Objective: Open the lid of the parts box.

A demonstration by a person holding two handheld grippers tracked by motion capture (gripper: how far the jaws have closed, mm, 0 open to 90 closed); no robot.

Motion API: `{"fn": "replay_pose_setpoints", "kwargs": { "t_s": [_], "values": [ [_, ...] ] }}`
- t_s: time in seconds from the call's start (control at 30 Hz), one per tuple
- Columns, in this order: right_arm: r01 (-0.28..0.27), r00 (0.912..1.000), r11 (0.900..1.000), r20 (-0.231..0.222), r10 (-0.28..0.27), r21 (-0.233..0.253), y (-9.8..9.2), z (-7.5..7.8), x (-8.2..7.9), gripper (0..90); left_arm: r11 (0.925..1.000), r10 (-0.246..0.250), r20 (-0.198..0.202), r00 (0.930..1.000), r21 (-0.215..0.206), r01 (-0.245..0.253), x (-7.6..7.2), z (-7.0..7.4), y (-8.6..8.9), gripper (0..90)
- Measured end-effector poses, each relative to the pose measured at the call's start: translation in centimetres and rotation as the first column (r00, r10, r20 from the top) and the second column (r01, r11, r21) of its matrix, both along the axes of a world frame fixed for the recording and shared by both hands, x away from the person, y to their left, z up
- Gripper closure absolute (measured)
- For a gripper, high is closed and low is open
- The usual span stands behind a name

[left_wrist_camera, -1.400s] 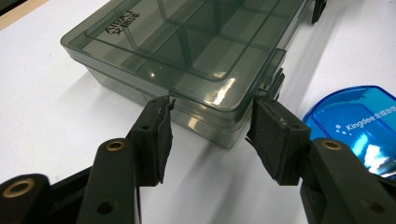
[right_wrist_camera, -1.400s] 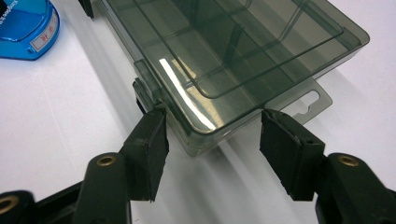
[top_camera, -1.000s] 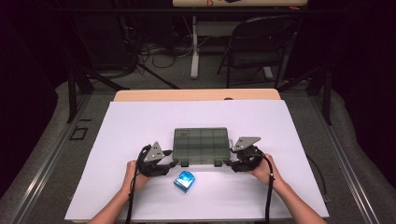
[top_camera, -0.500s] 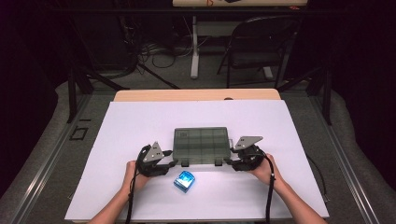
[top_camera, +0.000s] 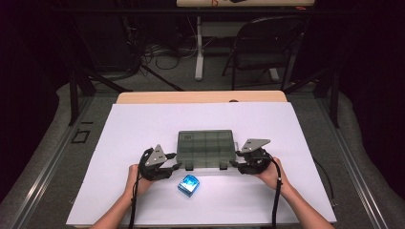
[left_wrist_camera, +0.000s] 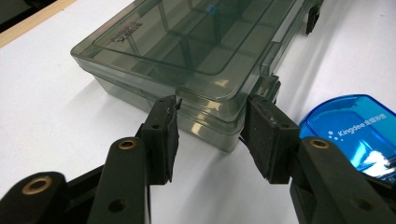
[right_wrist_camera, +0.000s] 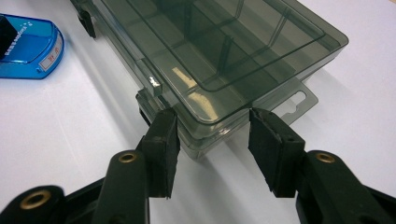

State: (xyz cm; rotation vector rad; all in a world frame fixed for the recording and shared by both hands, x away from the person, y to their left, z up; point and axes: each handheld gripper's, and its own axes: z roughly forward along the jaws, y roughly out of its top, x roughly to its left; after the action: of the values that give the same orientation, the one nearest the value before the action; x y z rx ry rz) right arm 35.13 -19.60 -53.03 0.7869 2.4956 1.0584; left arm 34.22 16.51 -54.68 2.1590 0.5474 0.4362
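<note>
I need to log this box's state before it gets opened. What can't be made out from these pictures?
- Compartment box: contents unclear; the smoky lid dims both gripper views, and the high view is too small.
- Latches: blurred and partly cut off at the frame edge, so whether they are fastened is unclear.
- Left tongs and right tongs: contact with the box corners cannot be judged.
- Blue case: cropped by the left gripper view's edge.

Premises present as a lab or recording studio: a white-topped table (top_camera: pixel 143 124) on a wooden board stands inside a dark curtained enclosure, with a folding chair (top_camera: pixel 260 45), loose cables (top_camera: pixel 157 52) on grey carpet, and a black metal frame (top_camera: pixel 74 90) around the work area.
</note>
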Motion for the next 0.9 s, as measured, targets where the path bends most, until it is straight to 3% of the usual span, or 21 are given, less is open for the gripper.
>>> {"fn": "replay_pose_setpoints", "kwargs": {
  "t_s": [0.63, 0.9],
  "values": [
    [0.031, 0.9995, 0.999, 0.01, -0.031, 0.041, -0.16, 0.33, -0.17, 56.7, 0.9998, 0.016, 0.04, 0.9991, -0.009, -0.016, -0.28, 0.28, -0.06, 54.5],
    [0.039, 0.9991, 0.998, 0.015, -0.04, 0.052, -0.22, 0.48, -0.2, 57.6, 0.9986, 0.052, 0.082, 0.9953, 0.009, -0.053, -0.53, 0.49, -0.33, 42.1]
  ]
}}
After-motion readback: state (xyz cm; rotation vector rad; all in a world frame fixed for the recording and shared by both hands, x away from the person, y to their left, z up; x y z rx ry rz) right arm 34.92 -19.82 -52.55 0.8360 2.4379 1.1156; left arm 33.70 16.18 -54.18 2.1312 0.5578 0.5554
